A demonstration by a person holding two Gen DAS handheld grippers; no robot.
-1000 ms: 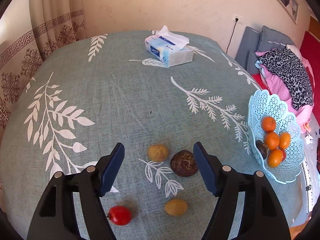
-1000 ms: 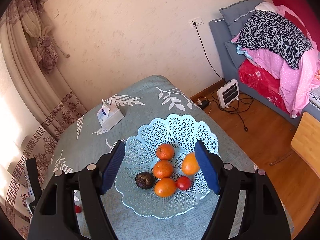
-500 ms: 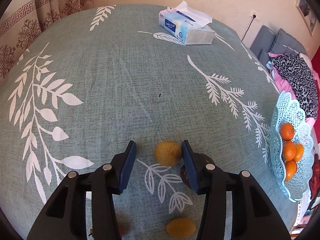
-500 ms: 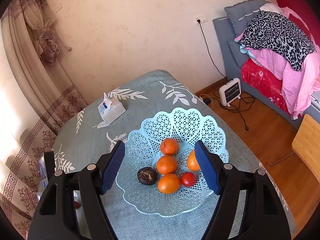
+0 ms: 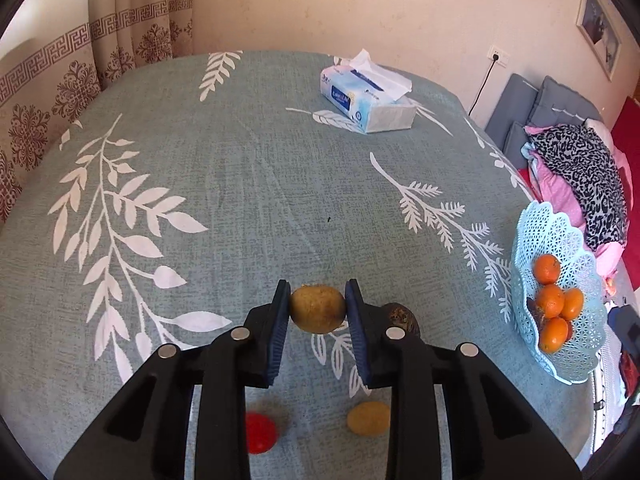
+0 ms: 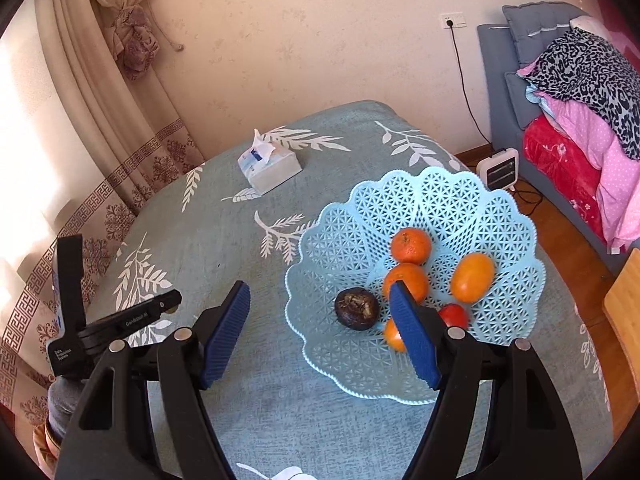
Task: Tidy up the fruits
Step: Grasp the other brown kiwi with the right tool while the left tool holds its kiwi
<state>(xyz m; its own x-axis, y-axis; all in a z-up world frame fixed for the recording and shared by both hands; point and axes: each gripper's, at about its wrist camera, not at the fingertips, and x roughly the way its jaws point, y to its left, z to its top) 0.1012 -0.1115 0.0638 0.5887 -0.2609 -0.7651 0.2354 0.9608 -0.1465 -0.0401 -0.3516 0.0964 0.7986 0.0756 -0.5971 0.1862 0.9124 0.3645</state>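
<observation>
Left gripper (image 5: 318, 307) clamps the brown fruit (image 5: 317, 309) between its pads, above the tablecloth (image 5: 240, 200).

Your left gripper (image 5: 317, 309) has open cloth ahead, clear to the tissue box (image 5: 366, 105) far off. Crowded close in: dark fruit (image 5: 402, 317) just right of it, tomato (image 5: 261, 432) and yellow fruit (image 5: 368, 418) beneath. Basket (image 5: 538, 236) walls off the right edge. The basket's near half is full; far half (image 6: 432, 200) bare.
</observation>
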